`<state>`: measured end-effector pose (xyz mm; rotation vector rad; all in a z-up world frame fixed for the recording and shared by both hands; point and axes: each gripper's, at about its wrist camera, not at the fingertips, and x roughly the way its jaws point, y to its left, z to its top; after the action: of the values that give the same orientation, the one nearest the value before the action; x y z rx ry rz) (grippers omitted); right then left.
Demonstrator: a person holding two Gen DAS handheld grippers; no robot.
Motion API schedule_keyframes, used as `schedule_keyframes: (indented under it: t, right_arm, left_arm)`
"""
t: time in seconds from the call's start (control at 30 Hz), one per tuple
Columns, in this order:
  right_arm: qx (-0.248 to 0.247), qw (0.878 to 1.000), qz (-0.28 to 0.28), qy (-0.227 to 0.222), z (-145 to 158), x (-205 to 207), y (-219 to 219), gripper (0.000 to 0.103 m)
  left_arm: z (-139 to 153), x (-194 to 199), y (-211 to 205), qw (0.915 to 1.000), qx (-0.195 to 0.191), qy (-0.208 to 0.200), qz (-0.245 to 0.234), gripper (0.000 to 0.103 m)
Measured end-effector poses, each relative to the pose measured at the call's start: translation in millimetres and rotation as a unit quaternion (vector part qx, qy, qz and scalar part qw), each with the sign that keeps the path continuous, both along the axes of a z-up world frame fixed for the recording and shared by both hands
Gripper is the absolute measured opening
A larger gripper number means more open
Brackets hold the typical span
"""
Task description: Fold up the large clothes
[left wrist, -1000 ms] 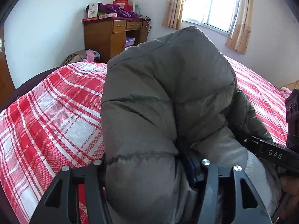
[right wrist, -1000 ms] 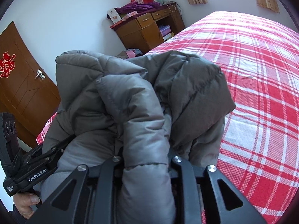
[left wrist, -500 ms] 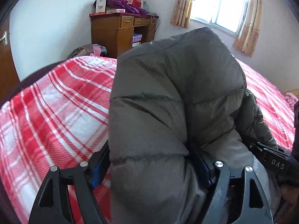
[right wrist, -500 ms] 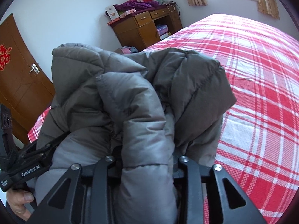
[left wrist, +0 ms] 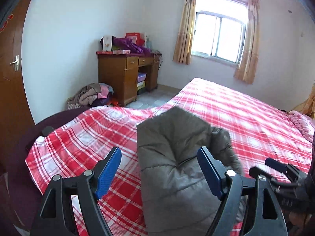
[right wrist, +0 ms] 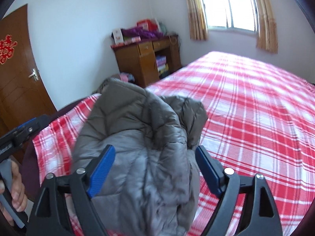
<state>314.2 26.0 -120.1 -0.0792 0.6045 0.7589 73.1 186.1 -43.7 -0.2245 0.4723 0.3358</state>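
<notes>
Left wrist view: door (left wrist: 9,82) at far left, desk (left wrist: 126,72) by the wall, window (left wrist: 218,37) to its right. Left gripper (left wrist: 159,157) spread wide, blue pads off the jacket (left wrist: 177,167) bunched between them on the plaid bed (left wrist: 246,118). Right wrist view: hand (right wrist: 13,192) at left edge, then right gripper (right wrist: 155,155), jaws opening around the jacket (right wrist: 141,141), pads not pressing it.

Grey jacket (left wrist: 177,169): quilted cloth with a slight sheen. Beneath it, bedsheet (left wrist: 246,118): matt woven cloth in red and white check. Beyond the jacket, desk (left wrist: 124,74): glossy varnished wood. Gripper pads (right wrist: 102,171): blue, finely textured. Gripper frames: matt black plastic.
</notes>
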Motion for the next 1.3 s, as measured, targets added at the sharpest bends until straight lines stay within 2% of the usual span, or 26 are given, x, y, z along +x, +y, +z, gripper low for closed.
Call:
schedule_keyframes:
  t: [0.07, 0.4, 1.3]
  right_arm:
    - [0.008, 1.000, 0.002, -0.010, 8.9, -10.8, -2.8, 0.088]
    - [0.027, 0.999, -0.002, -0.038, 33.5, -30.1, -14.9, 0.090]
    - [0.031, 0.999, 0.004, -0.028, 28.3, -35.4, -13.1, 0.090]
  left_arm:
    - [6.9, -6.4, -1.5, 0.9999, 0.006, -0.012, -0.001, 0.080]
    - [11.7, -10.5, -7.7, 0.9996, 0.009, -0.021, -0.014, 0.080]
    - [6.3, -7.4, -6.3, 0.9998, 0.007, -0.013, -0.010, 0.080]
